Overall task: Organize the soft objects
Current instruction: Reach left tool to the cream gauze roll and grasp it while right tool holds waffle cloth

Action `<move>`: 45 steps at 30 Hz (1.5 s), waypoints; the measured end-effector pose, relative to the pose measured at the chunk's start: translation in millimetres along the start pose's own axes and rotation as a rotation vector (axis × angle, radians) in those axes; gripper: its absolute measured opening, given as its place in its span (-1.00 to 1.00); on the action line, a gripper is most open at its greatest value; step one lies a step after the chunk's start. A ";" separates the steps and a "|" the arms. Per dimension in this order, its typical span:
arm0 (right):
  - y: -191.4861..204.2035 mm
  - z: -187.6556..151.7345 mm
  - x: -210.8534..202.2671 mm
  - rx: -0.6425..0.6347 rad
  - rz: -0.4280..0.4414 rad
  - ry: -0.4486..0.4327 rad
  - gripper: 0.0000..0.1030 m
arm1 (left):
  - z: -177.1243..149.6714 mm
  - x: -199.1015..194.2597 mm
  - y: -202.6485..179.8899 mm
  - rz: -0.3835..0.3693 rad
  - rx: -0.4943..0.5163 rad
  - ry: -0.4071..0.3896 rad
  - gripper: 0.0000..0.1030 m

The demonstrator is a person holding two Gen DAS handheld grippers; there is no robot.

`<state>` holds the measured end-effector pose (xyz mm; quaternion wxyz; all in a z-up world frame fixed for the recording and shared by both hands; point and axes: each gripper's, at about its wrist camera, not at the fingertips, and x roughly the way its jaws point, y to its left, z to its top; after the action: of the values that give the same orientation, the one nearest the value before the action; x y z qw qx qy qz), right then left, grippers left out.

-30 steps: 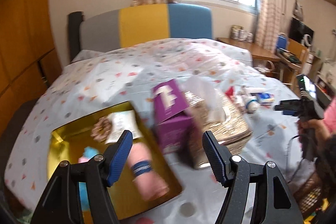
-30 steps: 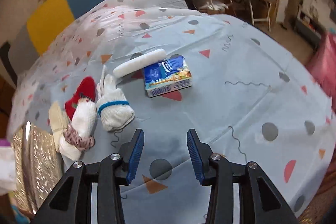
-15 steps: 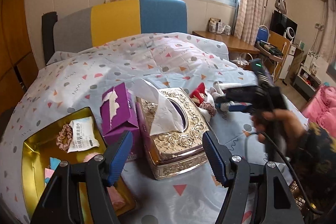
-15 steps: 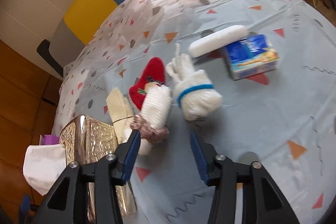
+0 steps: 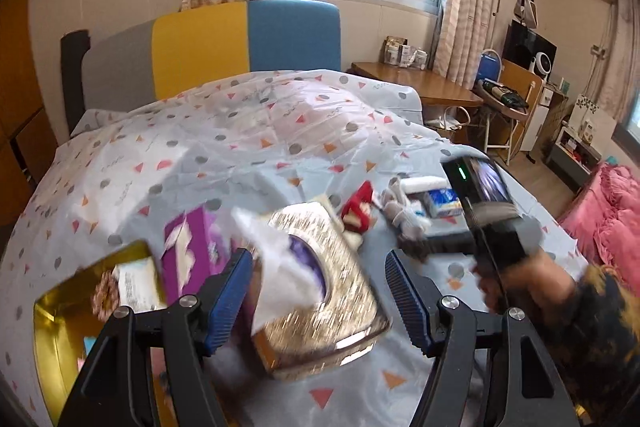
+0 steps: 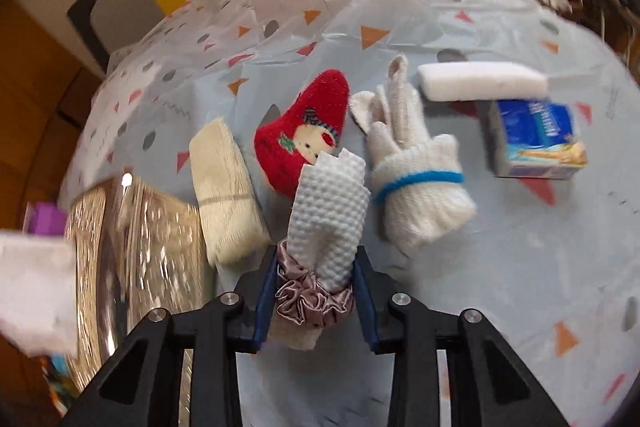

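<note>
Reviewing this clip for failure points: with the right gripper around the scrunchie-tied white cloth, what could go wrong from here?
1. The right gripper is closing on the satin scrunchie rather than the white cloth roll; the slick band may slip off.
2. The red sock touches the roll's far end and could be dragged along.
3. The left gripper hangs open above the gold tissue box, whose loose tissue could snag.
</note>
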<state>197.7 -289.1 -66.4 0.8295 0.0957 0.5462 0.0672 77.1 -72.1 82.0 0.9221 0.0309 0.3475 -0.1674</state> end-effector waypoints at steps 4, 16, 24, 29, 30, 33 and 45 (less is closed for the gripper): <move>-16.2 -20.9 -10.7 -0.082 -0.109 0.002 -0.33 | 39.6 36.6 -11.0 -0.026 -0.008 0.074 0.35; -43.1 -23.5 -14.8 0.002 -0.007 -0.015 -0.32 | 101.7 209.4 -10.3 0.060 -0.062 0.436 0.35; -54.2 -19.8 -20.4 0.048 0.006 -0.035 -0.32 | 92.4 276.2 -7.2 0.068 -0.110 0.614 0.35; -55.0 -20.5 -23.4 0.054 0.015 -0.045 -0.32 | 84.4 299.3 -6.3 0.087 -0.137 0.672 0.36; -55.4 -20.8 -23.5 0.054 0.014 -0.045 -0.32 | 82.0 303.3 -5.4 0.077 -0.152 0.690 0.36; -56.4 -20.4 -23.9 0.056 0.004 -0.047 -0.32 | 78.5 309.8 -6.3 0.058 -0.169 0.719 0.40; -73.5 -19.9 -27.5 0.116 -0.044 -0.056 -0.32 | 63.0 286.5 -71.1 -0.145 -0.040 0.725 0.46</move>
<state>169.1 -364.9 -66.6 0.8386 0.1336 0.5279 0.0145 294.6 -232.3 -52.7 0.7252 0.0455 0.6562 -0.2036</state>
